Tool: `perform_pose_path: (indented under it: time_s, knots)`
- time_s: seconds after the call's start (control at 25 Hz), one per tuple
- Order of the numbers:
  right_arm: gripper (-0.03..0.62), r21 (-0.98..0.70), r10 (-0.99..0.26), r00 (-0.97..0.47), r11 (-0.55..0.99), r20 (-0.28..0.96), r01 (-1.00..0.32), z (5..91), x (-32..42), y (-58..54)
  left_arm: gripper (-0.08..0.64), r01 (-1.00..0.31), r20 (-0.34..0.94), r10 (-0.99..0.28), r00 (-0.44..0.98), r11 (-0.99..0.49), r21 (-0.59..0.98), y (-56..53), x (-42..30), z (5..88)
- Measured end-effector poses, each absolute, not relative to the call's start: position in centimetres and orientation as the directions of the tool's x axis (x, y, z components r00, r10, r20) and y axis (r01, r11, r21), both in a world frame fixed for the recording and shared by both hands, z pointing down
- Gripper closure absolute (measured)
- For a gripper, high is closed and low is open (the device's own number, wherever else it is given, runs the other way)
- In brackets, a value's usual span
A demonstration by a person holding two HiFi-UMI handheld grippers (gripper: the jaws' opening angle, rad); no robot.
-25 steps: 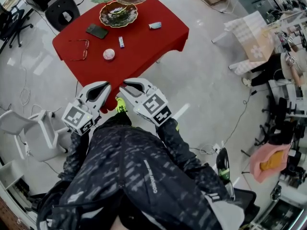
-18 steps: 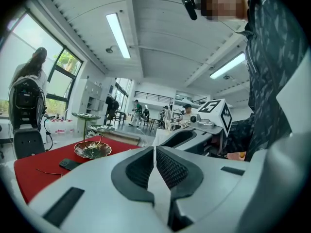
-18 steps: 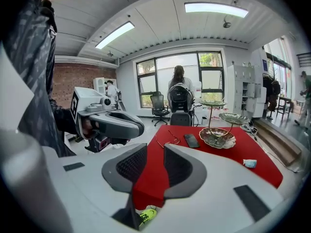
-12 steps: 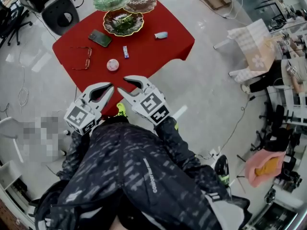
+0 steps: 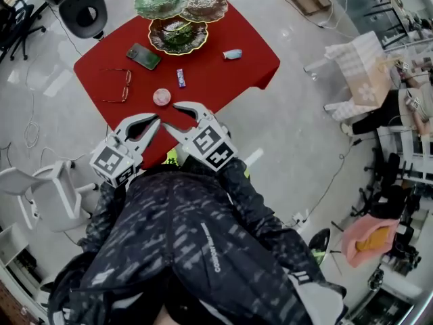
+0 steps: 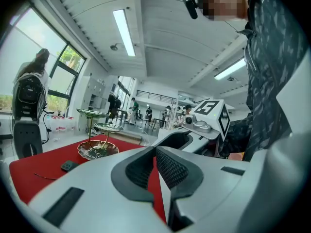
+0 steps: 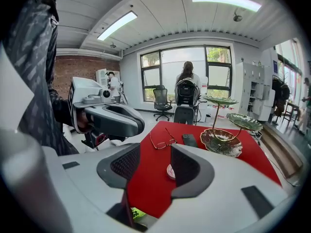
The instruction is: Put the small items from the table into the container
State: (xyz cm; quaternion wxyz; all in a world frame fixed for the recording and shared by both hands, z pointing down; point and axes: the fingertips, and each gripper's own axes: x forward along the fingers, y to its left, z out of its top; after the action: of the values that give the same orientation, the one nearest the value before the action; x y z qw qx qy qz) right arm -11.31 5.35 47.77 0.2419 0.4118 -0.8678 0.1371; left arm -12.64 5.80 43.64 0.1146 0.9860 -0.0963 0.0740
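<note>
Both grippers hung at the near corner of the red-clothed table (image 5: 223, 73), and we took that as the approach to a first pick; as far as we could tell, no small item lay in a dish yet. The right gripper (image 5: 172, 116) pointed down toward the cloth, its jaws opening with nothing between the pads. Along its own line of sight the small round pink-and-white tin (image 7: 170, 171) sat framed in the gap, near the tips but apart from them. We judged the widening as preparation to straddle that tin, the item nearest the edge. The left gripper (image 6: 155, 152) was held almost level beside it, fingertips drawn together on nothing. We read it as waiting its turn rather than working.

Further in lay the short blue-and-white stick (image 5: 180, 78), the thin wire-framed spectacles (image 5: 117, 87), the dark flat phone (image 5: 143, 55) and, toward the right side, a small pale blue packet (image 5: 232, 54). At the far corner stood the tiered stand of leaf-shaped glazed dishes (image 5: 199, 42), which we supposed to be the container. Its lowest dish sat just beyond the stick and the phone, so each carry would be short. The tin's low, round form would ask for a grip close to the cloth, and the cloth could get pinched with it.
</note>
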Motion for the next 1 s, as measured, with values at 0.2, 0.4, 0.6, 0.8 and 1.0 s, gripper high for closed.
perform_pose_path:
  time_s: [0.2, 0.4, 0.6, 0.8, 1.0]
  knots:
    - [0.376, -0.041, -0.617, -0.543, 0.639, 0.569, -0.768, 50.1, -11.0, 4.3, 0.537, -0.250, 0.177, -0.212, 0.961, -0.941, 0.228, 4.5, -12.8, 44.6]
    - [0.347, -0.058, -0.573, -0.558, 0.664, 0.601, -0.745, 52.6, -10.6, 2.8, 0.537, -0.325, 0.212, -0.279, 0.937, -0.918, 0.227, 2.5, -12.9, 45.1]
    - [0.334, -0.074, -0.538, -0.568, 0.683, 0.623, -0.727, 55.0, -10.7, 1.2, 0.537, -0.334, 0.192, -0.296, 0.936, -0.918, 0.212, 1.5, -13.3, 46.1]
    - [0.331, -0.087, -0.513, -0.572, 0.692, 0.640, -0.717, 57.9, -10.7, 0.1, 0.537, -0.341, 0.190, -0.304, 0.933, -0.917, 0.208, 0.7, -13.3, 48.0]
    - [0.327, -0.098, -0.492, -0.564, 0.690, 0.663, -0.717, 60.5, -10.4, -0.9, 0.537, -0.348, 0.204, -0.308, 0.929, -0.915, 0.204, 0.1, -13.4, 49.4]
